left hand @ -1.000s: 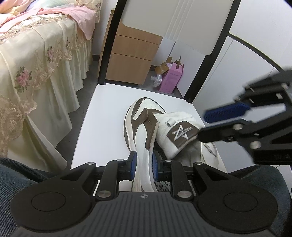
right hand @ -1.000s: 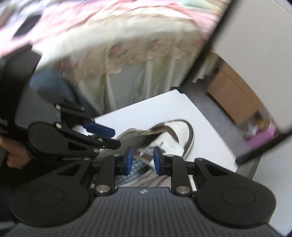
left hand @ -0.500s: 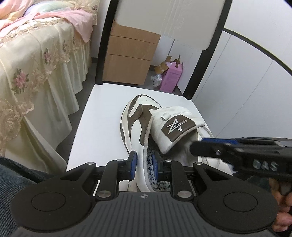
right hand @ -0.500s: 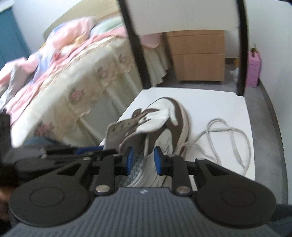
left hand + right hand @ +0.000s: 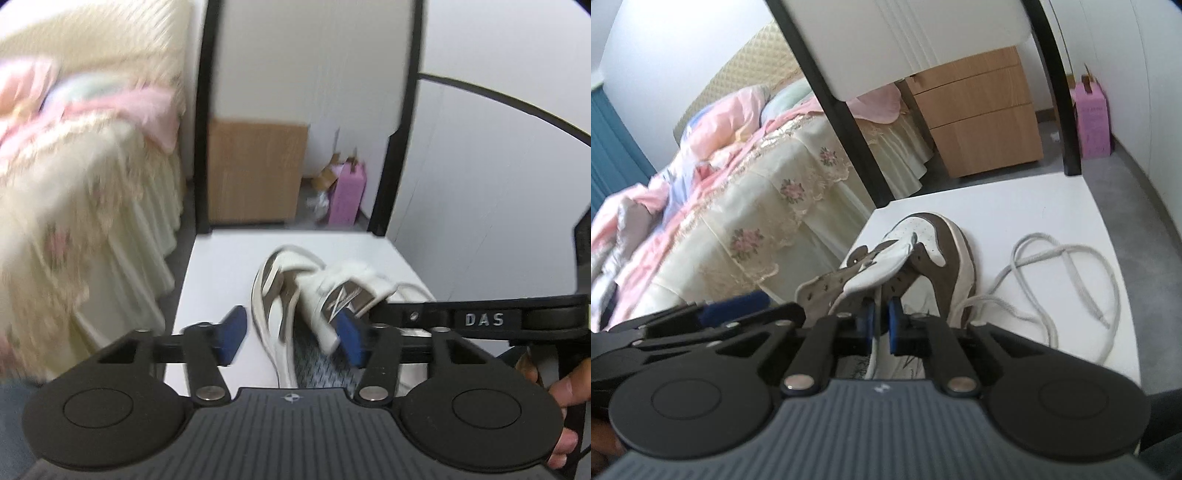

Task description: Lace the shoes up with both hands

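Only one shoe (image 5: pixel 923 258) and one loose lace (image 5: pixel 1067 280) show; left gripper (image 5: pixel 291 336) fingers apart, right gripper (image 5: pixel 881 325) fingers nearly together.

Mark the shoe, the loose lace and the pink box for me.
shoe (image 5: pixel 925 230): right wrist view, white perforated toe.
loose lace (image 5: pixel 1071 273): right wrist view, crossing loop on the white table.
pink box (image 5: pixel 1091 120): right wrist view, front face.
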